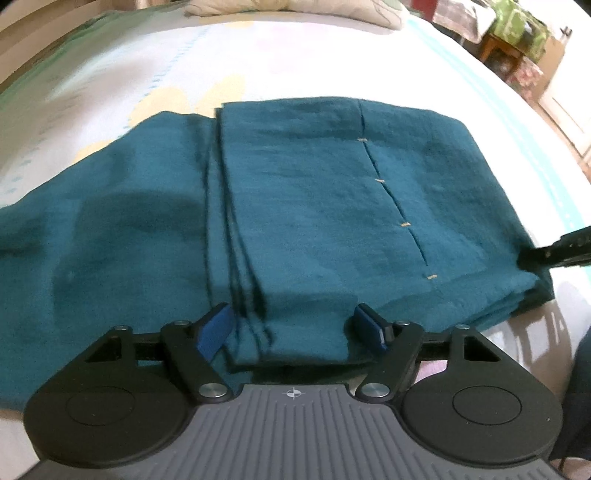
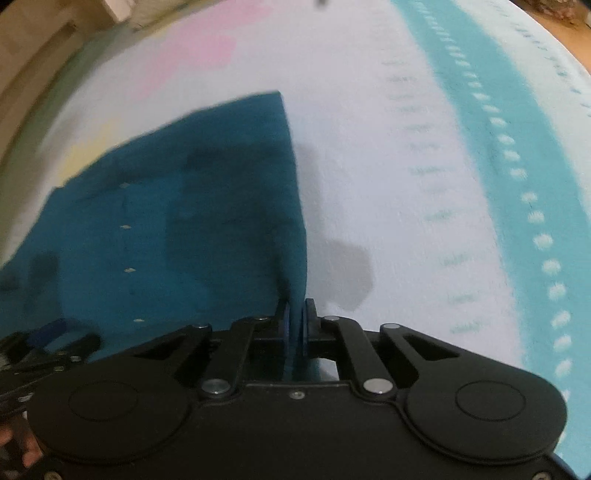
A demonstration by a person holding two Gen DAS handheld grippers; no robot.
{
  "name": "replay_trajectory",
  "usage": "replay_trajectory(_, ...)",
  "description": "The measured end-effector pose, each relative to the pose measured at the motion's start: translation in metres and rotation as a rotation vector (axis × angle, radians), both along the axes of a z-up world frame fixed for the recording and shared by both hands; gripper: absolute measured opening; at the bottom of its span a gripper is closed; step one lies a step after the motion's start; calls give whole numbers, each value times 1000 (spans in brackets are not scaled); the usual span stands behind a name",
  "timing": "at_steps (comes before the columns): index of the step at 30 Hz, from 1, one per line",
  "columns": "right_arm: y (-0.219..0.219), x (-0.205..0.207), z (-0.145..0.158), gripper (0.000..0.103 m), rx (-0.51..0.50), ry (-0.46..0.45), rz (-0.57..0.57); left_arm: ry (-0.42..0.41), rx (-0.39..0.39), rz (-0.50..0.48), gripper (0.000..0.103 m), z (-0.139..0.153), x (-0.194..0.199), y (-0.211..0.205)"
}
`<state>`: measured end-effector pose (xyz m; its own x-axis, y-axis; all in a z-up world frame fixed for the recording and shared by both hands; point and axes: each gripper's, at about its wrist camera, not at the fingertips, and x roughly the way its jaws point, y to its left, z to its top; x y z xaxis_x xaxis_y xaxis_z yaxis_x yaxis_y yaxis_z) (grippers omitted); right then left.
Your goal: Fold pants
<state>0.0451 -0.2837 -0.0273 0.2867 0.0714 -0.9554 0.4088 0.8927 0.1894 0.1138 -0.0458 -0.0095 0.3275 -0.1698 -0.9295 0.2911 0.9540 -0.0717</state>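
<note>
The teal pants (image 1: 314,206) lie partly folded on the bed, a folded stack on the right over a flat layer on the left. A seam with small tan stitches runs down the top layer. My left gripper (image 1: 295,328) is open, its blue pads either side of the near edge of the folded layers. My right gripper (image 2: 294,325) is shut on the right edge of the pants (image 2: 184,229); the cloth runs up between its pads. The right gripper's tip also shows at the right edge of the left wrist view (image 1: 561,247).
The bed sheet (image 2: 388,184) is white with a turquoise dotted band (image 2: 517,147) and pink and yellow patches. A pillow (image 1: 295,9) lies at the far end. Furniture (image 1: 517,40) stands beyond the bed at the right.
</note>
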Motion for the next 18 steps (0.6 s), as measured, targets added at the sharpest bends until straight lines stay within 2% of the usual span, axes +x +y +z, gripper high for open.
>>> replay_trajectory(5,-5,1,-2,28,48,-20,-30,-76,38,37,68,19,-9,16)
replay_trajectory(10,-17,-6,1,31,71,-51,-79,-109,79,90,68,35,-11,47)
replay_trajectory(18,-12,-13,15,36,-33,-127,-105,-79,97,221,68,25,-12,97)
